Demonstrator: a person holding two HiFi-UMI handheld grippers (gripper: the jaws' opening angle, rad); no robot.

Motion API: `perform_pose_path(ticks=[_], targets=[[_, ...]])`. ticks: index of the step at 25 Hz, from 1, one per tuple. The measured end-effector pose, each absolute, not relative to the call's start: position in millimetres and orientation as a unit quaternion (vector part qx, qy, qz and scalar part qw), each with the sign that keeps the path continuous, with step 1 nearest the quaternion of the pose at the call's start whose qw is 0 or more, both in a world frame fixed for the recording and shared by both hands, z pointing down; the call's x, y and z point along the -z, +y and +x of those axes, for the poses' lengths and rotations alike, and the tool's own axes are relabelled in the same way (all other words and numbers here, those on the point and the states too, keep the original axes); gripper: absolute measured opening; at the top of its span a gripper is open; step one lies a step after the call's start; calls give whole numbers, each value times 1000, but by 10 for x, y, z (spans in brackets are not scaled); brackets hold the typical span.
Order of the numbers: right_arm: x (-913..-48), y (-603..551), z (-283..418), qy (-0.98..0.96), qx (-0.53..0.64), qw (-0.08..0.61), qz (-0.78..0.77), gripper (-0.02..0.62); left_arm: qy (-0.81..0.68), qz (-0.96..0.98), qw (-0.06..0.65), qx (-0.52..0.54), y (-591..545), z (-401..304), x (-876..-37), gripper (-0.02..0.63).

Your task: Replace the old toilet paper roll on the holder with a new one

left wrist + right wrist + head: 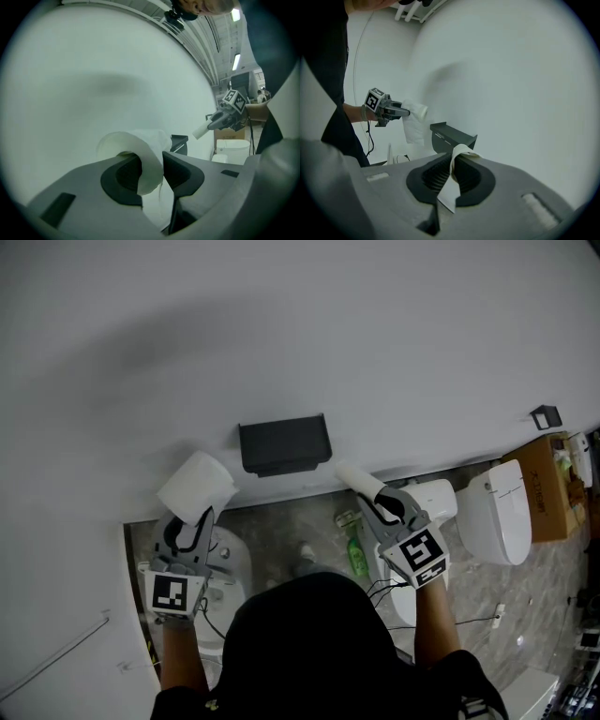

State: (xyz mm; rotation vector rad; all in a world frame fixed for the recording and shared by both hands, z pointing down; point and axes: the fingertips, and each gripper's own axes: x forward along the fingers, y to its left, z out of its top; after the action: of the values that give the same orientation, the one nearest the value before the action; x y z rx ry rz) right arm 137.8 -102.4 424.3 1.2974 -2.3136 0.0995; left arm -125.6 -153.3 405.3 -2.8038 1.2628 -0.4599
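Observation:
The black holder point(283, 444) is fixed to the white wall, with no roll showing on it. My left gripper point(201, 515) is shut on the wall of a full white toilet paper roll point(197, 486), held up to the left of the holder. In the left gripper view the roll point(140, 159) sits between the jaws. My right gripper point(367, 502) is shut on a thin, nearly bare old roll point(361, 480), just right of the holder. In the right gripper view that old roll point(457, 164) is pinched flat, and the holder point(452, 137) lies beyond it.
A white toilet point(497, 512) stands on the floor at the right, with a cardboard box point(553, 486) beside it. A green bottle point(356, 557) lies on the tiled floor below the holder. Another white fixture point(225, 573) sits under my left gripper.

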Motion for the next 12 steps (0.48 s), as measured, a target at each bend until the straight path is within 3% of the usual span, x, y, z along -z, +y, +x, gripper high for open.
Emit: perform_pose_path(ticks=[12], targets=[[-4500,-897,1363,-851,-70,217,473,18,257,-884,154,359,-1732,-936,-3882,141]])
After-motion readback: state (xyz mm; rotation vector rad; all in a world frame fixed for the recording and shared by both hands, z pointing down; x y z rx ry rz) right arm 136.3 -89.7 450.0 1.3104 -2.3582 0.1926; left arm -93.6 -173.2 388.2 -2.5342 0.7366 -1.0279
